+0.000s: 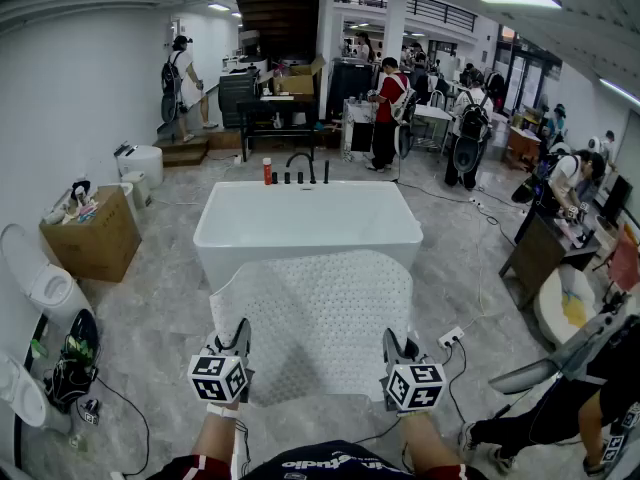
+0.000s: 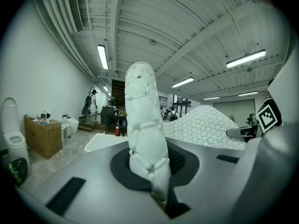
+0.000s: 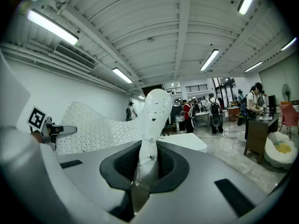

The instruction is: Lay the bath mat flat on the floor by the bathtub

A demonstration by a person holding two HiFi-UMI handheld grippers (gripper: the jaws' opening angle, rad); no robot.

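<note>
Low in the frame, the left gripper [image 1: 240, 335] and the right gripper [image 1: 393, 347] were seen with jaws nearly closed, each clamped on a near corner of the white bath mat [image 1: 315, 313]. The mat was held spread between them at lower centre, before the bathtub [image 1: 300, 223] above it.

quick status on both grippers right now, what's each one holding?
Left gripper: closed, holding the near edge of the bath mat.
Right gripper: closed, holding the same near edge of the bath mat.
</note>
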